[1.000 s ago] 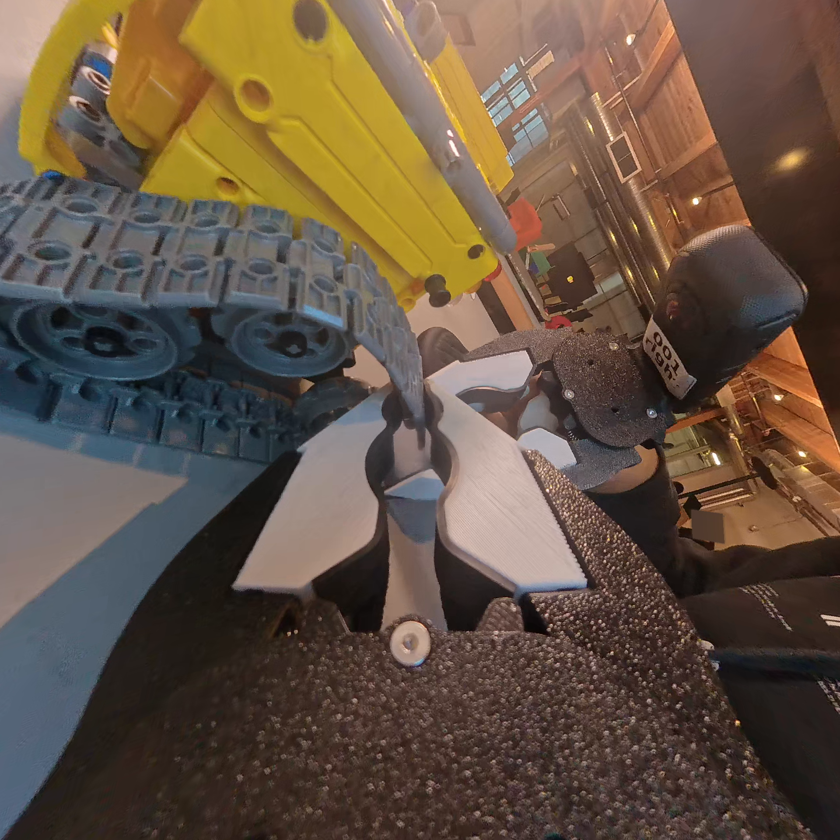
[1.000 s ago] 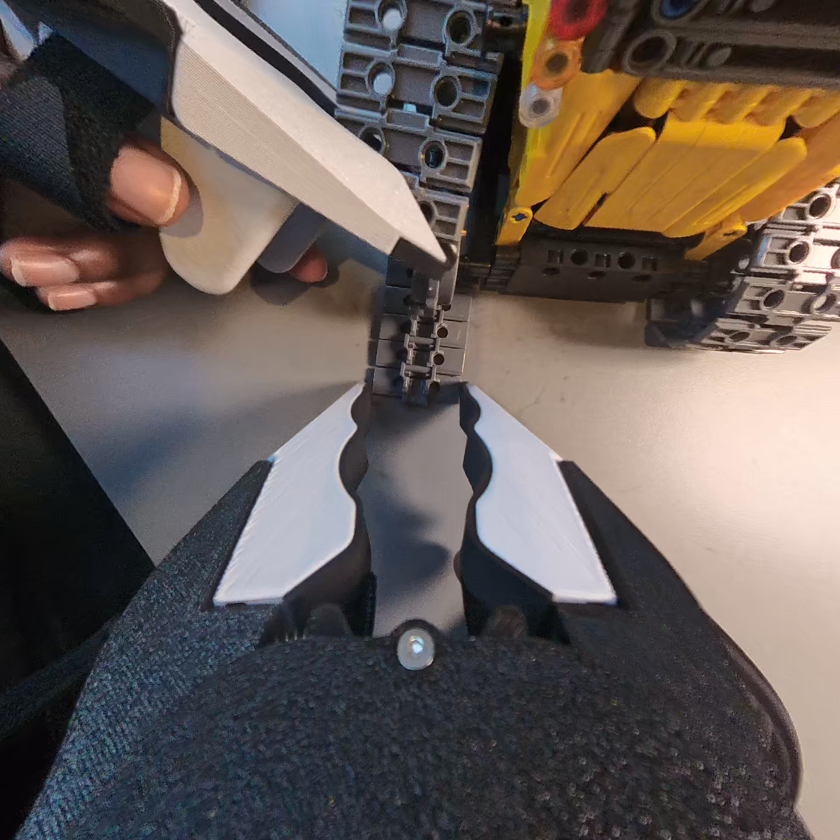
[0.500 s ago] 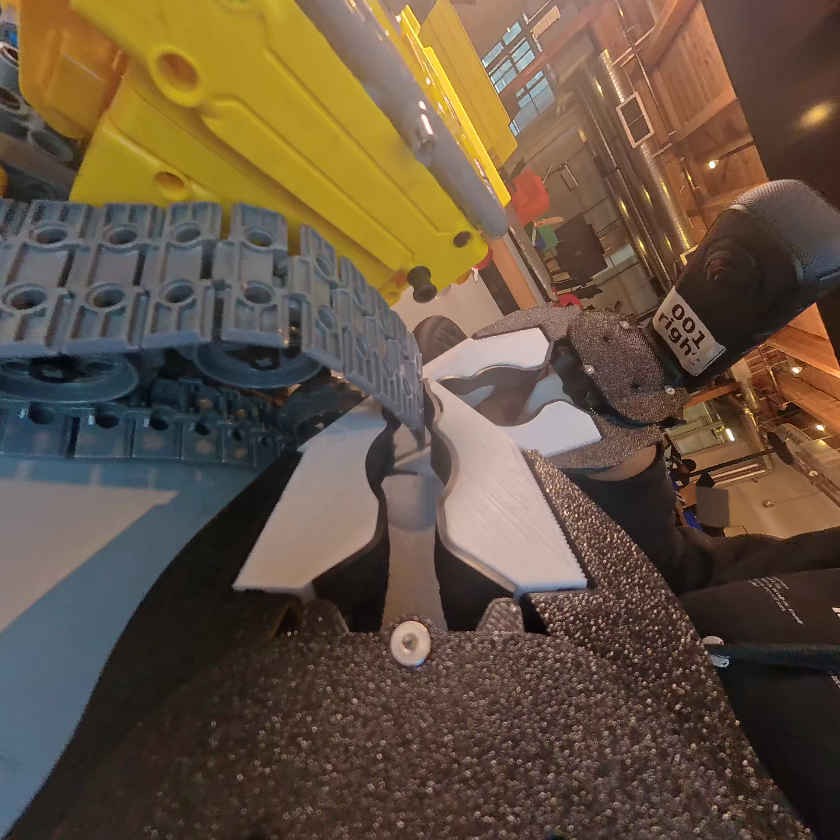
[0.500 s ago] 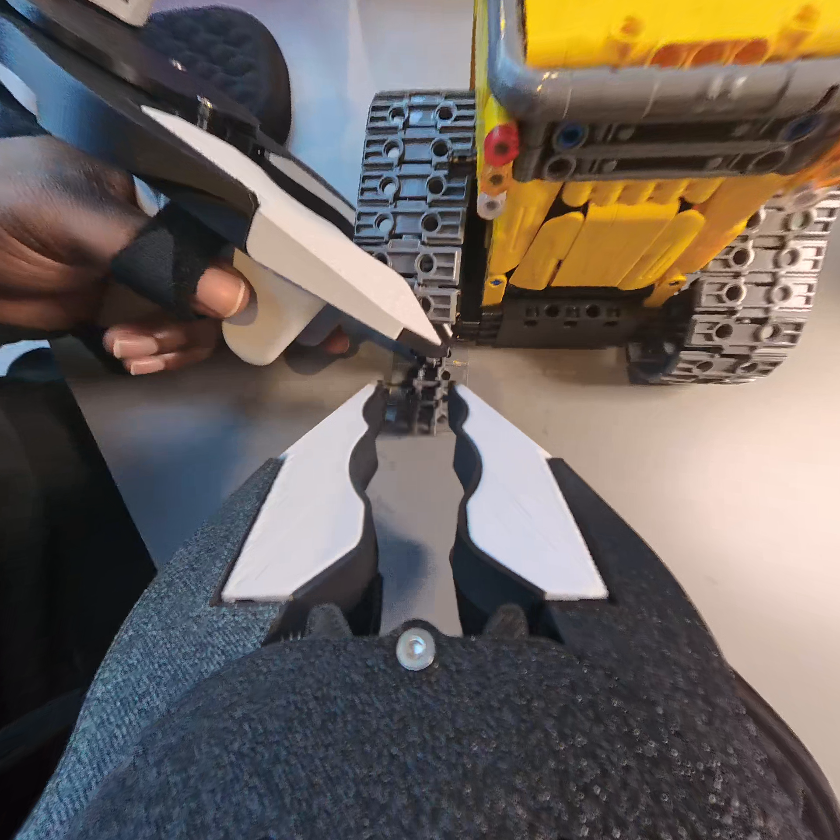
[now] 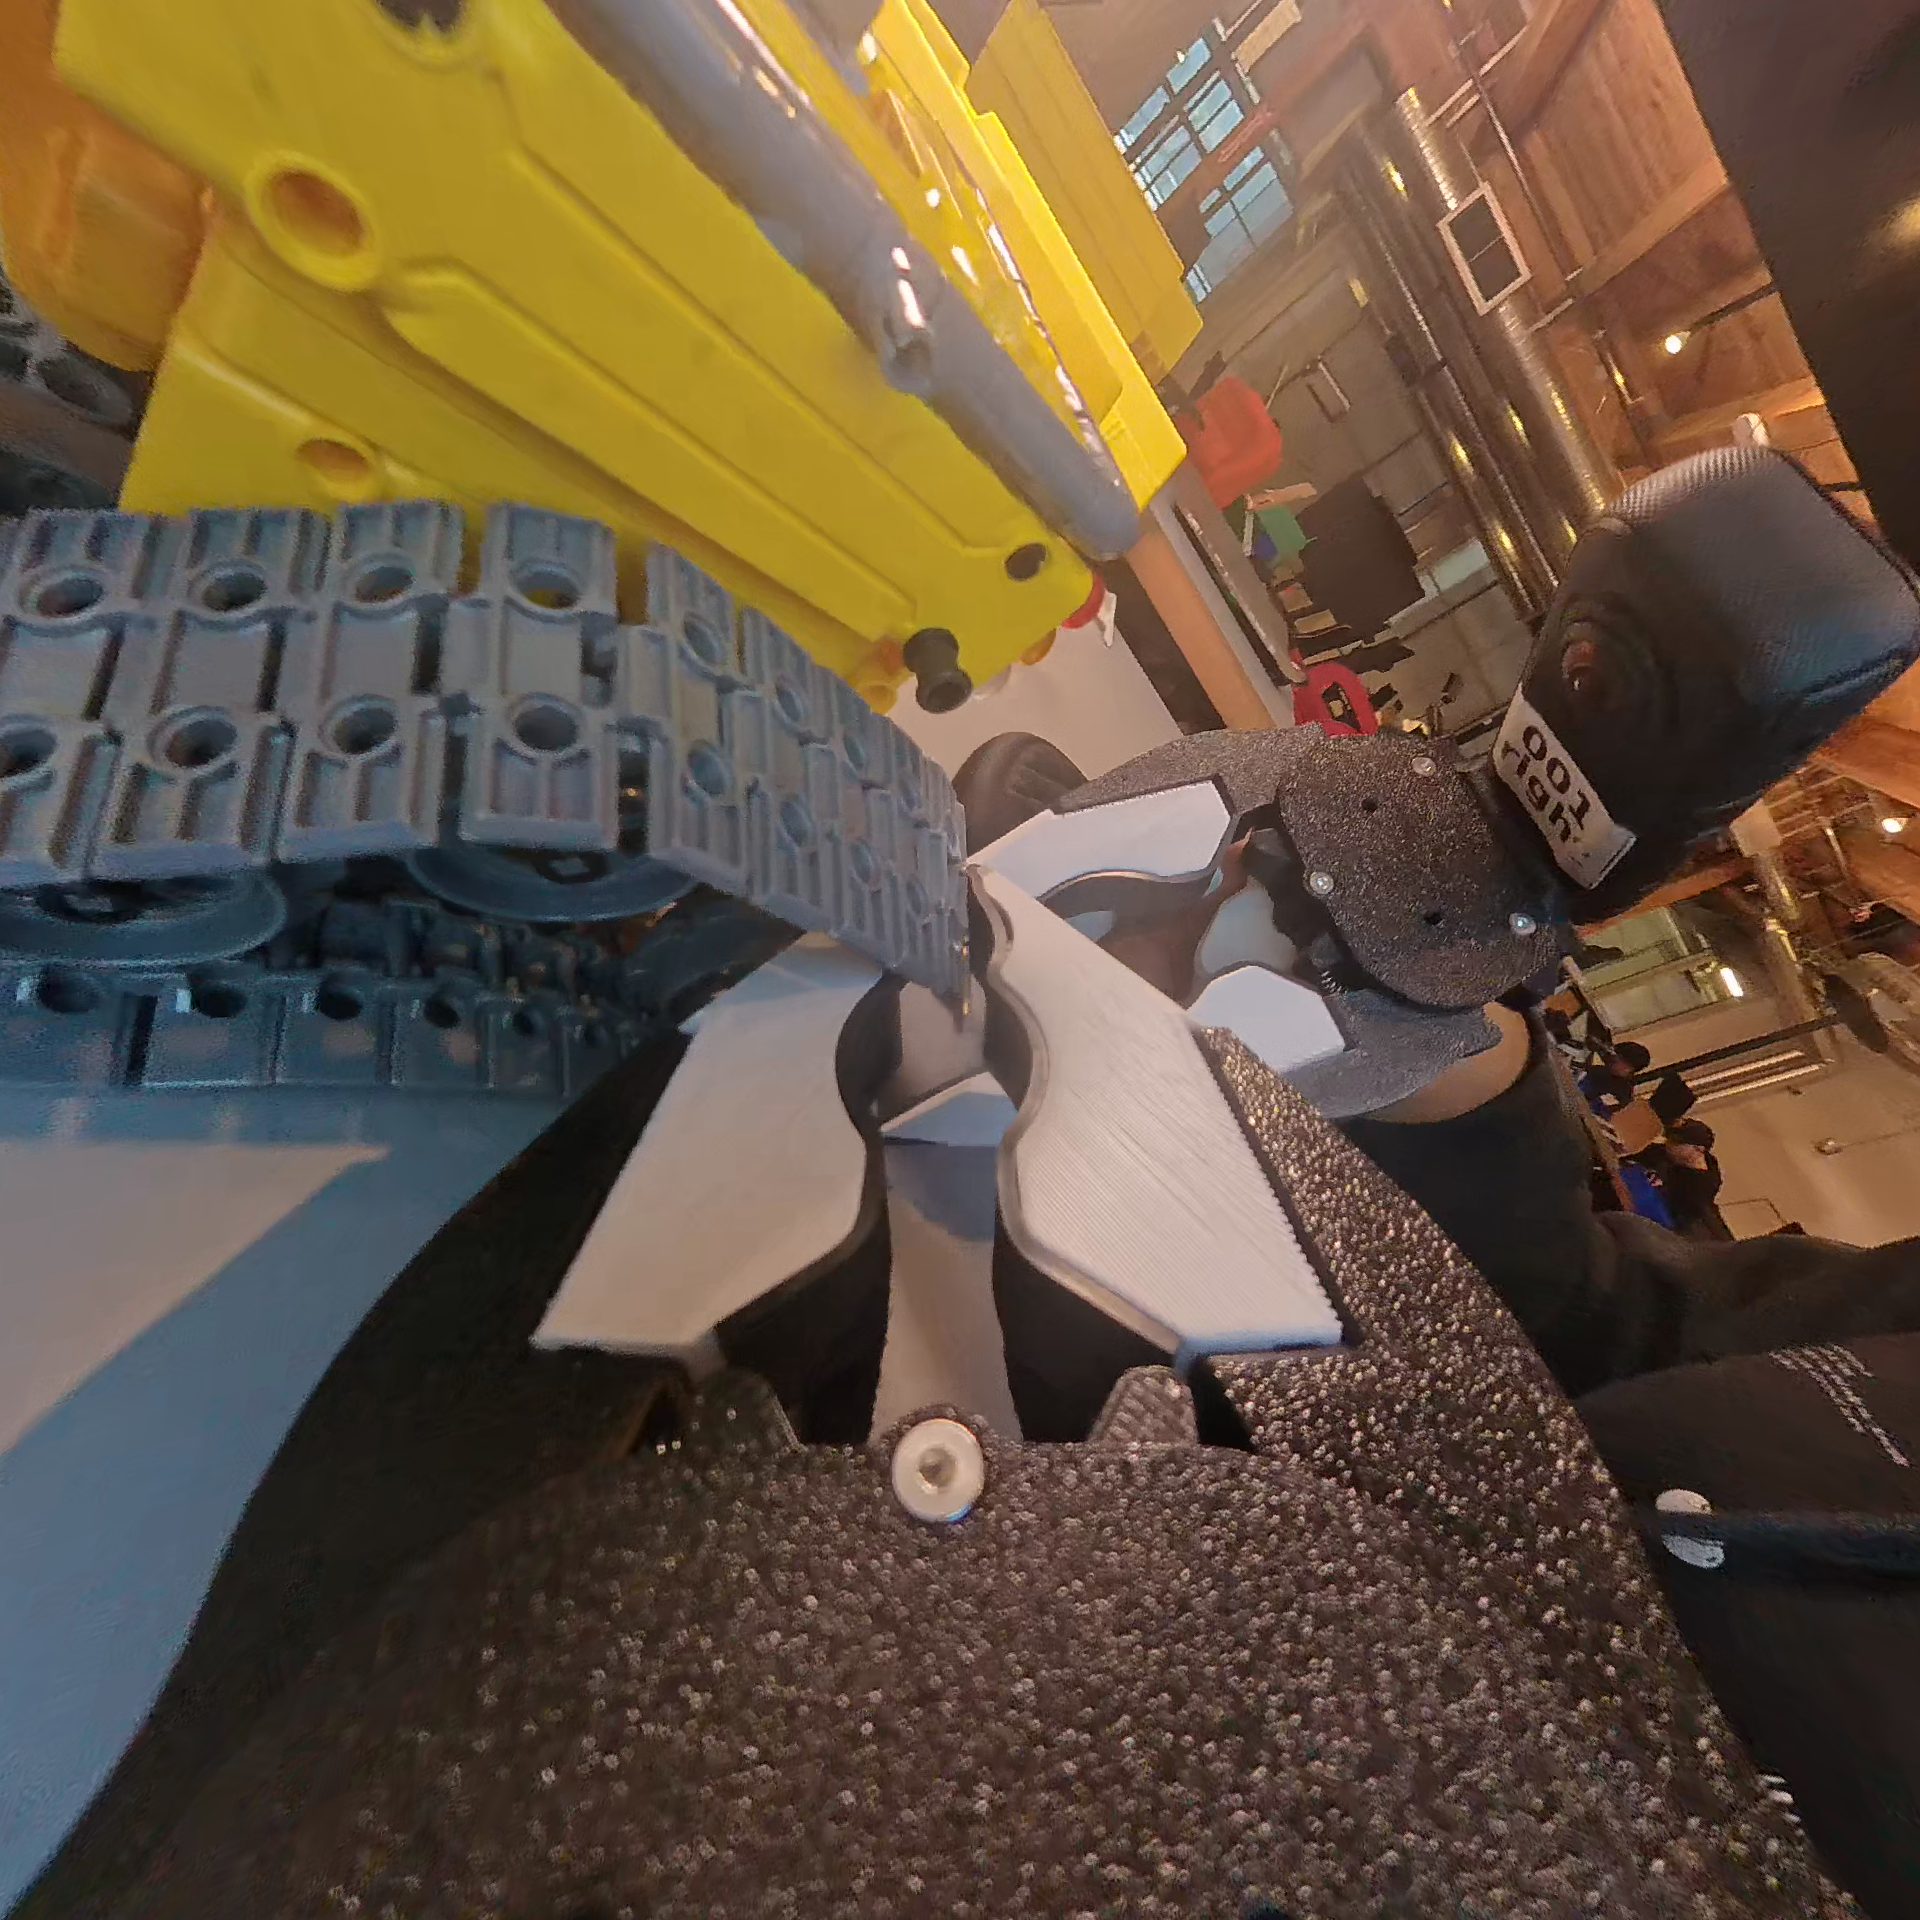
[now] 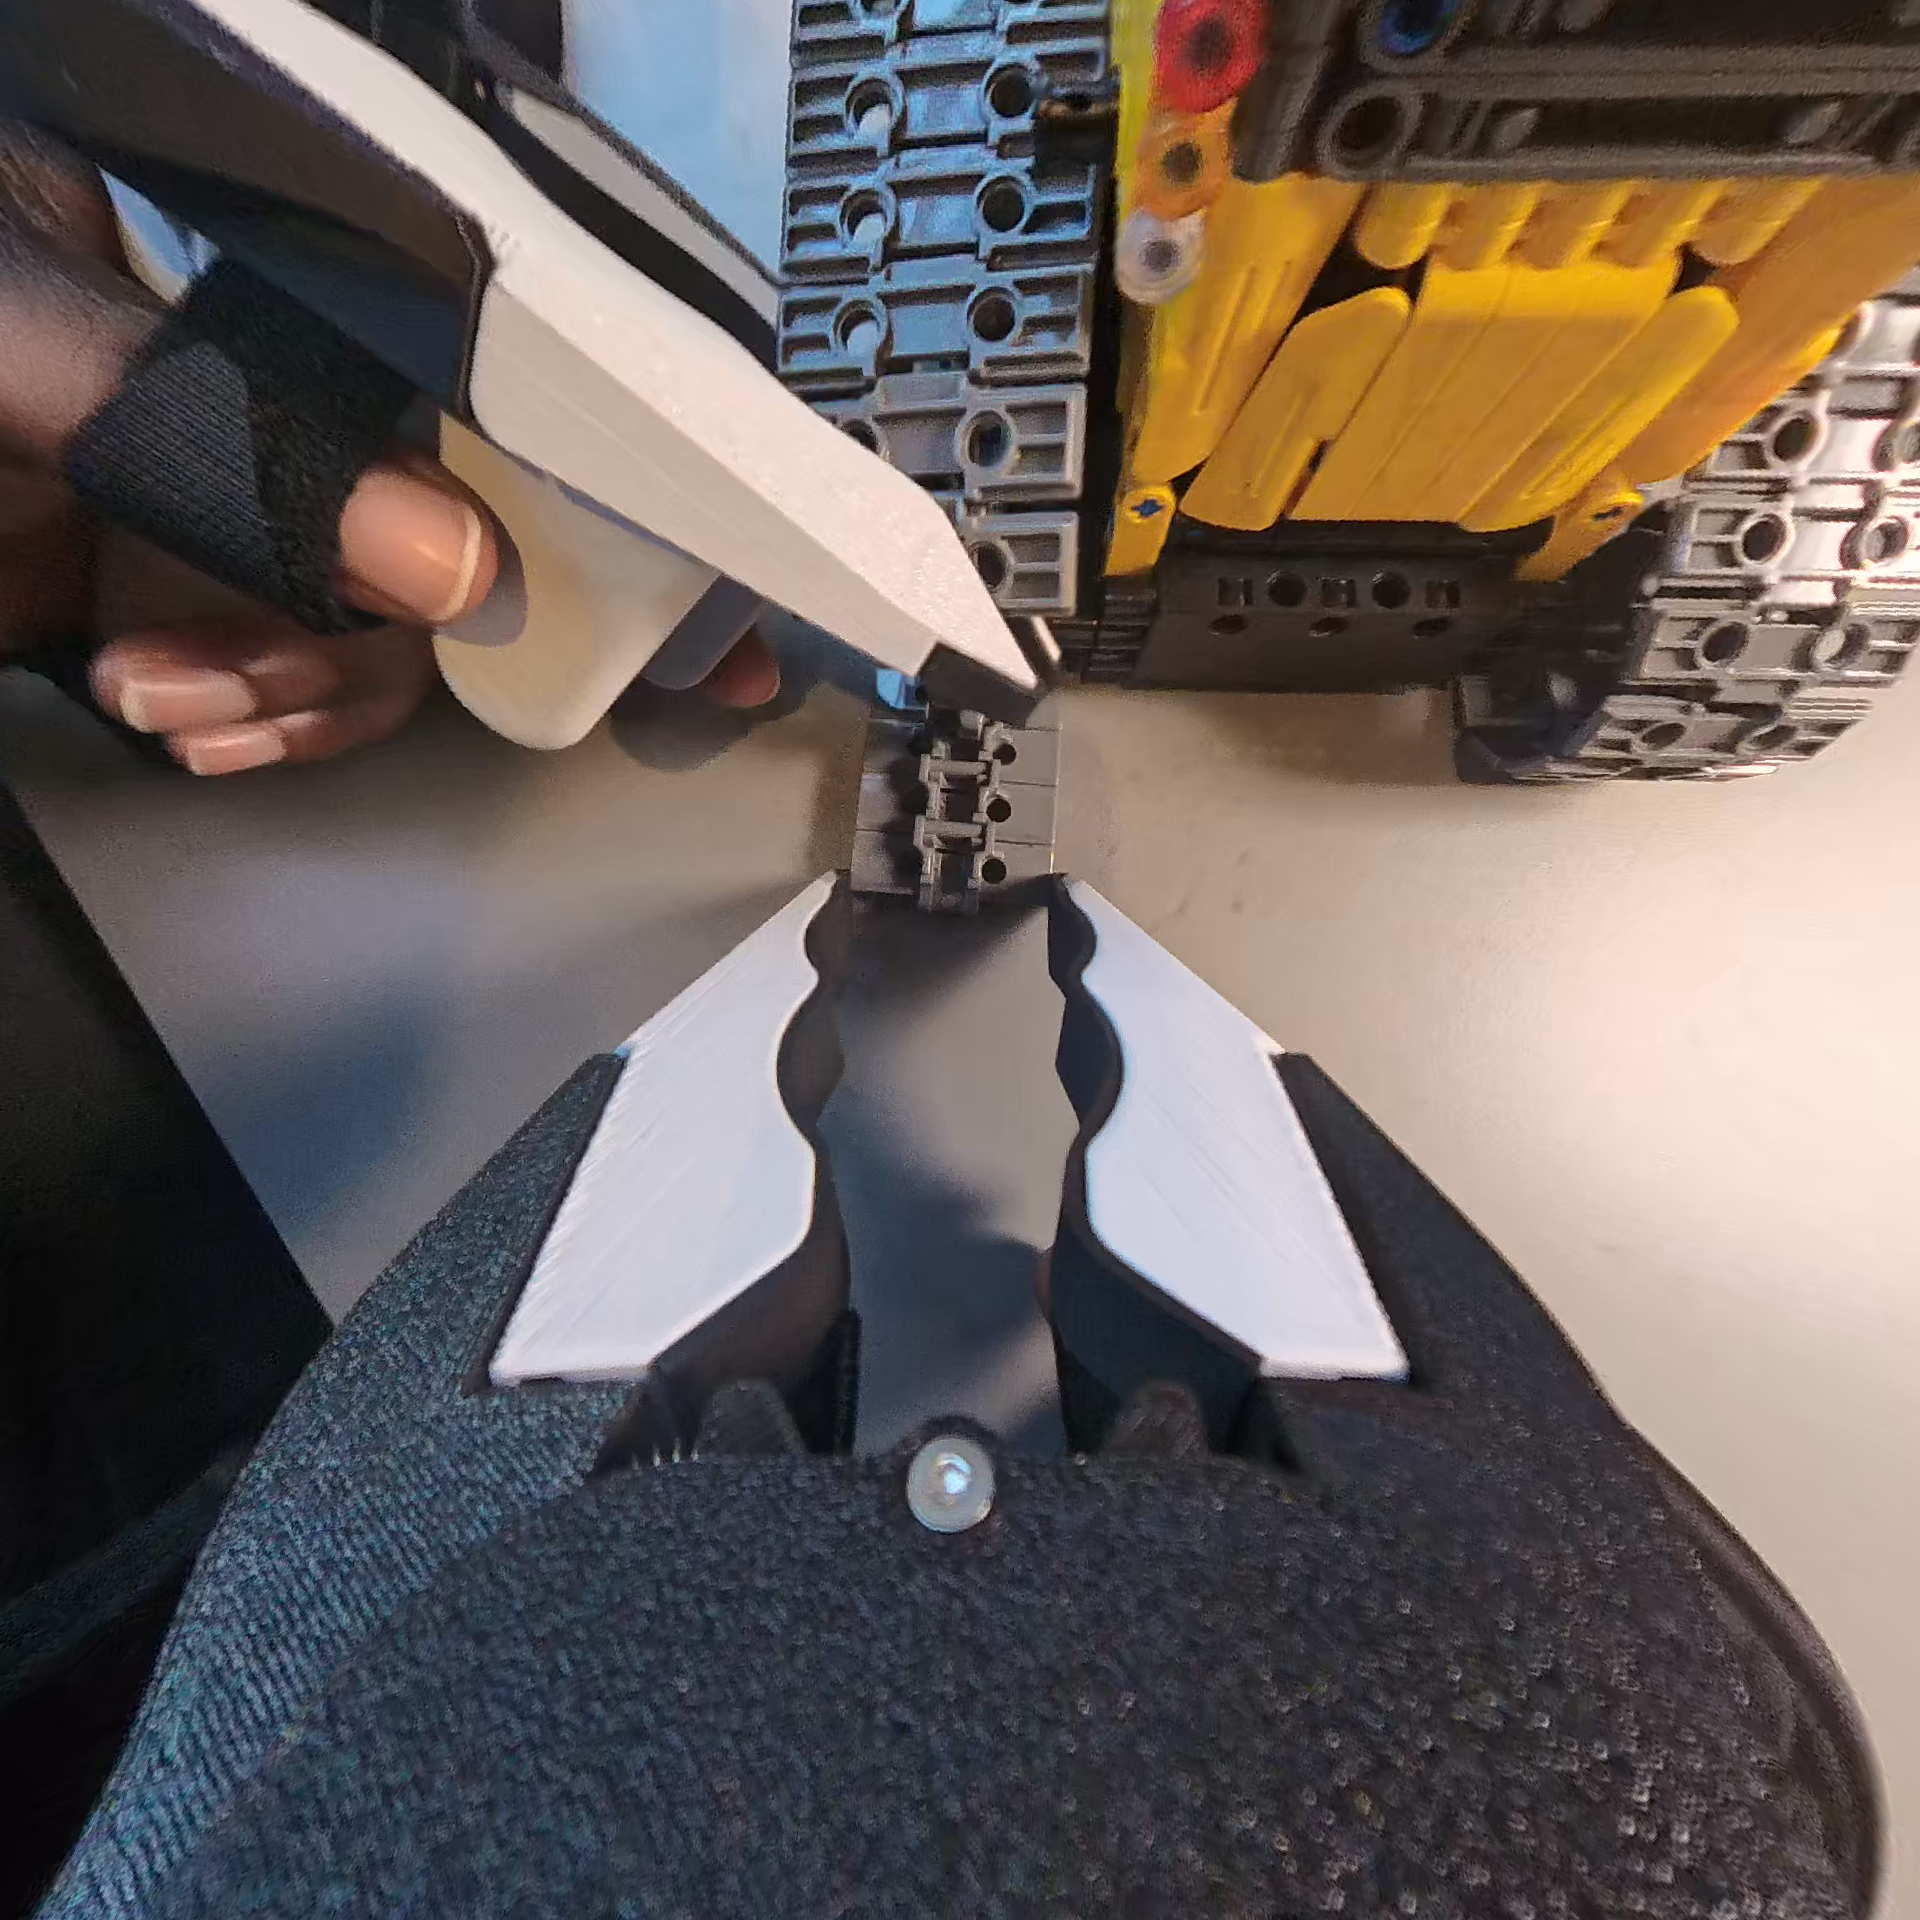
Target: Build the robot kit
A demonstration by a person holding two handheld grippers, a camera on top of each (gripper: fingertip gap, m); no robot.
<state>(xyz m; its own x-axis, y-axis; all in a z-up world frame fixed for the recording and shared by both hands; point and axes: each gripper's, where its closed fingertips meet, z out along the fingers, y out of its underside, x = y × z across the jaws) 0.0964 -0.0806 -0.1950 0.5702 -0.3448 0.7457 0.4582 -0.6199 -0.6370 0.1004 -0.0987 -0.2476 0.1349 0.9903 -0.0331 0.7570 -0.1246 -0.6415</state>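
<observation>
Hall only behind left gripper [image 5: 961, 966]; both grippers' fingers clamp grey track [image 6: 951, 821].

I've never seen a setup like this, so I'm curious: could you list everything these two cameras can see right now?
Toy tracked vehicle: one, yellow body, standing on the table.
Loose track end: one, grey links, hanging off the vehicle's near corner, between both grippers.
Other track: one, grey, on the vehicle's far side.
Table: one, pale grey.
Hall with windows: background, warm lit.
Left gripper: white fingers, pinching the loose track end.
Right gripper: white fingers, closed on the track's tip.
Hand: one, black fingerless glove, squeezing the left gripper's trigger.
</observation>
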